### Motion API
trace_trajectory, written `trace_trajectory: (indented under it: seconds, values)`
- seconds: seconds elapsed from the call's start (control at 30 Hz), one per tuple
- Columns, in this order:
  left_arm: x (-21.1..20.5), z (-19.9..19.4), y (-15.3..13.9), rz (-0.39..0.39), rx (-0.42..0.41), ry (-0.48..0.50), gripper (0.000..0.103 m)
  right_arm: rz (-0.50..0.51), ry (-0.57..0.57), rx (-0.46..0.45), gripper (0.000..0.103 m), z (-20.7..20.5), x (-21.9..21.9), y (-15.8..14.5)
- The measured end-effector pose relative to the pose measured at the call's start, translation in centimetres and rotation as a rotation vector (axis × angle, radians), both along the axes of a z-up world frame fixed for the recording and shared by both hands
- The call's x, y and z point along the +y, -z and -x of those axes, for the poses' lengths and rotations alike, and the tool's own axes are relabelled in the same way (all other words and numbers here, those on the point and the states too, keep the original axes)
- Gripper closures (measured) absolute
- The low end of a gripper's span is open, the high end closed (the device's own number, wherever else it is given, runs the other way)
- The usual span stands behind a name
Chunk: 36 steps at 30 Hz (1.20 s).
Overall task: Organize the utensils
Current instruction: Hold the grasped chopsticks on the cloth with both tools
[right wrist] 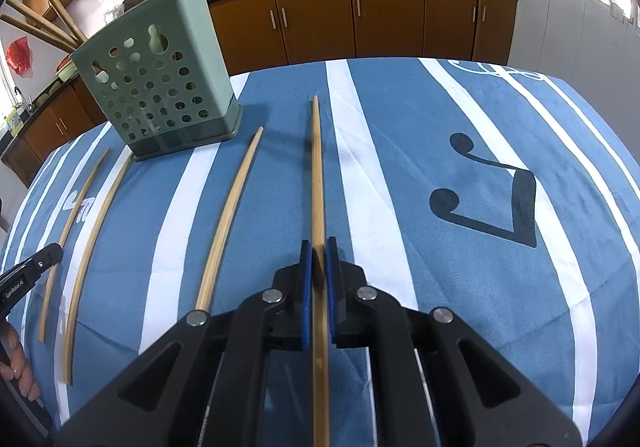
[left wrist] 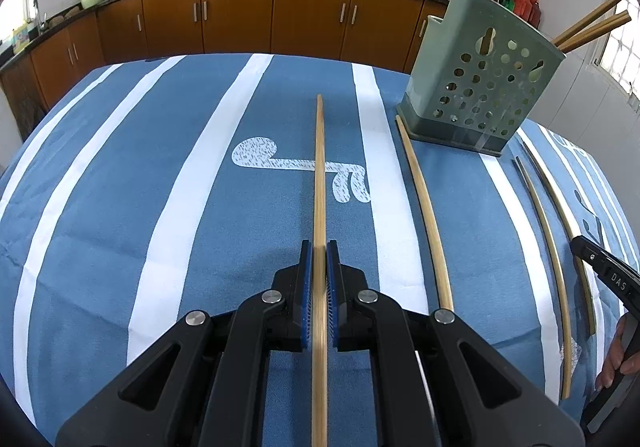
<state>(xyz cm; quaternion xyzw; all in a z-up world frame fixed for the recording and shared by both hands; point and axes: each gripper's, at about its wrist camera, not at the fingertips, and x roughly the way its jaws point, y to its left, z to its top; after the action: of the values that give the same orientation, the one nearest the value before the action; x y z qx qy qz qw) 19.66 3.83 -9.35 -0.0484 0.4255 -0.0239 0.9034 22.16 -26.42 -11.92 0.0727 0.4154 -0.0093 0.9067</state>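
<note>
My left gripper (left wrist: 319, 247) is shut on a bamboo chopstick (left wrist: 319, 167) that runs straight ahead over the blue striped cloth. My right gripper (right wrist: 319, 245) is likewise shut on another chopstick (right wrist: 317, 167). A green perforated utensil holder (left wrist: 480, 79) (right wrist: 156, 87) stands upright at the far side between the two, with several wooden sticks leaning in it. Loose chopsticks lie on the cloth: one (left wrist: 424, 207) just right of my left gripper, another (left wrist: 548, 239) farther right. In the right wrist view, two loose ones (right wrist: 230, 215) (right wrist: 96, 239) lie to the left.
The table's cloth (left wrist: 160, 207) ends in a far edge, with brown kitchen cabinets (left wrist: 240, 15) and a counter bearing woks behind it. The other gripper shows at each view's side edge (left wrist: 600, 271) (right wrist: 28, 275), with a hand (right wrist: 16, 367) below it.
</note>
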Motion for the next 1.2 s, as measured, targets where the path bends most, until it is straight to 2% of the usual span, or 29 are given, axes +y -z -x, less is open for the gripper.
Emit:
trace_trajectory:
  seconds: [0.63,0.9,1.2]
  values:
    - [0.0,0.0,0.0,0.001,0.000,-0.001,0.095,-0.002,0.000,0.000,0.095,0.0,0.0,0.0]
    - [-0.8,0.8,0.0,-0.080,0.002,0.011,0.095,0.014,-0.010,0.002,0.095,1.2,0.2,0.0]
    - [-1.0,1.4,0.0,-0.106,0.004,0.015,0.095,0.026,-0.018,0.005,0.095,2.5,0.3,0.0]
